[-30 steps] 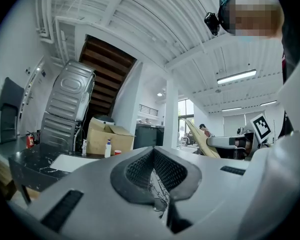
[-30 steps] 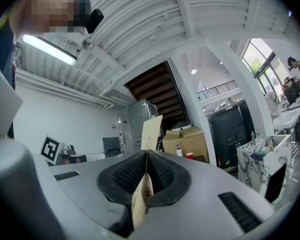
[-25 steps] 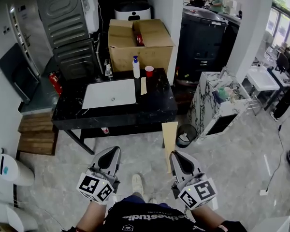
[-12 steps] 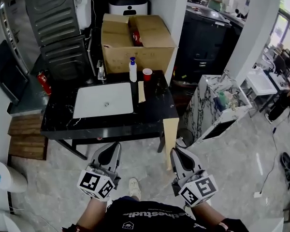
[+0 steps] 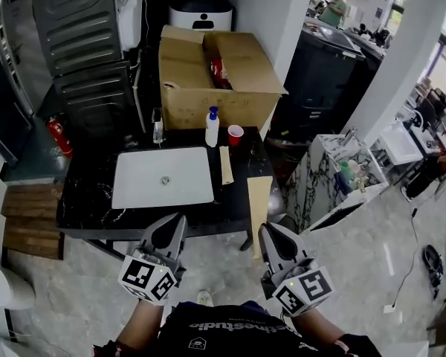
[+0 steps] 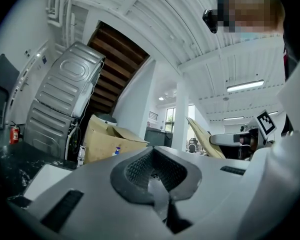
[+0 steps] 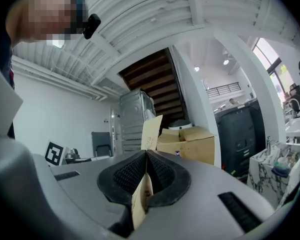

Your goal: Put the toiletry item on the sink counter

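here the right gripper [image 5: 268,233] pinches one end of the flat tan toiletry box [image 5: 259,199], its long axis running up-frame toward the black sink counter [image 5: 82,199] at centre; the left gripper [image 5: 175,225] is closed on nothing.

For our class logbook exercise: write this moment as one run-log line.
left tongs shut, empty | right tongs shut on tan flat box | box not yet on sink counter

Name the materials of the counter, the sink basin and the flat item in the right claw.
Counter: black stone look with white veins, probably marble or an imitation.
Sink basin: smooth, plain white, likely ceramic.
Flat item: matte tan with a thin edge, seemingly cardboard.
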### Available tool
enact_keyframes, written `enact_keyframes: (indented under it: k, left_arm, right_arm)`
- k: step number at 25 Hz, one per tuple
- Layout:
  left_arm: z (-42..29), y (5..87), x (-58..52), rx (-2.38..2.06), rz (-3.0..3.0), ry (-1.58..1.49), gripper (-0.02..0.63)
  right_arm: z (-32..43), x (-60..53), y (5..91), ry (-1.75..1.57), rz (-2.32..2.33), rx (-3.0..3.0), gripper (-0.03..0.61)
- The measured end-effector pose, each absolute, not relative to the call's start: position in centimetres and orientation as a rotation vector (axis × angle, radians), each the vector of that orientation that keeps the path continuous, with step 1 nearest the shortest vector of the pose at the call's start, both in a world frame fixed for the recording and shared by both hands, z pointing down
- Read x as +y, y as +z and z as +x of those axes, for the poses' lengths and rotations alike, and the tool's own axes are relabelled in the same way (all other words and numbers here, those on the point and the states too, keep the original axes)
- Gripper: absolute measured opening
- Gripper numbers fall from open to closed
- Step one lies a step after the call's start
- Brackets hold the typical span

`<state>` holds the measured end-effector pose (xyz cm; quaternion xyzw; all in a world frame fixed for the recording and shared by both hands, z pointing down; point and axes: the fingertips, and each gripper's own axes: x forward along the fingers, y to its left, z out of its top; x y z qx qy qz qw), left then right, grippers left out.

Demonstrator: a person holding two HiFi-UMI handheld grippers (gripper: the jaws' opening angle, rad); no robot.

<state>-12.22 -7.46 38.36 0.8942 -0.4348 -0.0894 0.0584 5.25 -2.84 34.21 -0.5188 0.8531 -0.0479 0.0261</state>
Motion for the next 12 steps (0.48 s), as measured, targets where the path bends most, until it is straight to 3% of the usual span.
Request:
enact_keyframes:
  k: [12]
  left_arm:
    - [-9.7,41.2,-13.6,-1.229,2.694,-0.234,0.014]
  right_arm:
    - [7.5,-8.1,35.6,-0.183,-1.681,2.614,0.043]
